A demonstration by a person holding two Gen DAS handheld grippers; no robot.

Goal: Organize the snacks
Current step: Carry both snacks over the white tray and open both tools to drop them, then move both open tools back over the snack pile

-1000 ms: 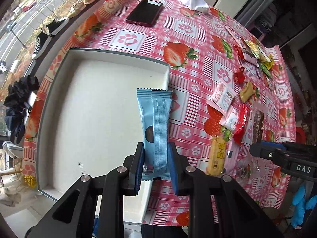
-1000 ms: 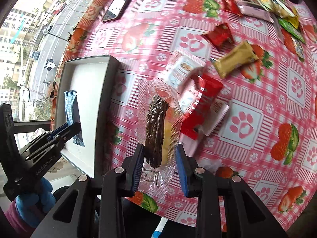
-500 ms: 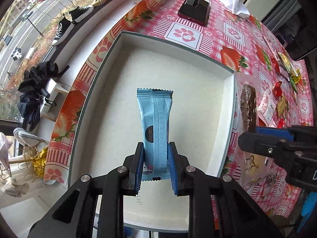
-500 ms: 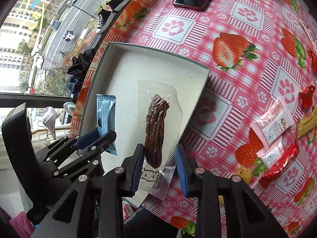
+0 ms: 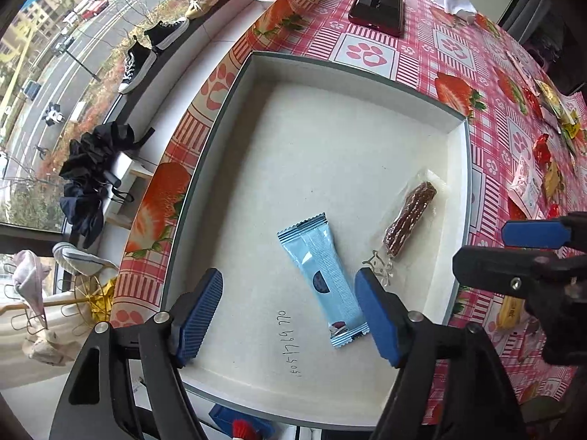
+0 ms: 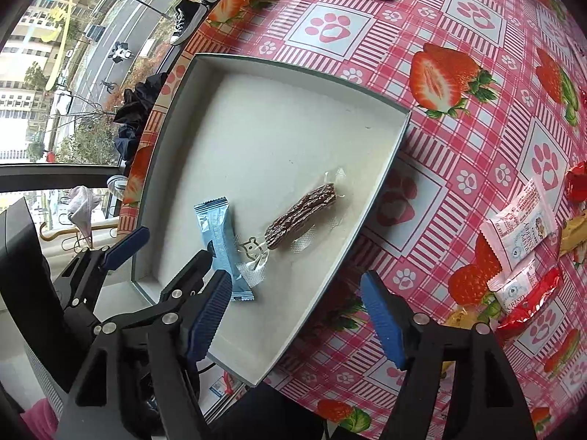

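A red-and-pink checked tablecloth (image 6: 458, 135) printed with strawberries and paw prints covers the table beside a window over a street. On it sits a shallow white box (image 5: 352, 84) holding a blue snack packet (image 5: 323, 275) and, just beside it, a clear-wrapped brown snack (image 5: 411, 220). The left gripper (image 5: 290, 315) and right gripper (image 6: 297, 315) both stand with jaws wide apart, holding nothing. More snacks (image 6: 521, 242) lie on the cloth; a phone (image 5: 378, 9) lies farther off.

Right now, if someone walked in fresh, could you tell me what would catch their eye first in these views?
The shallow white box near the table's window edge, holding a blue wrapper and a clear-packed brown snack side by side. Both the left gripper and right gripper hover open above it. More snacks lie scattered on the strawberry tablecloth.
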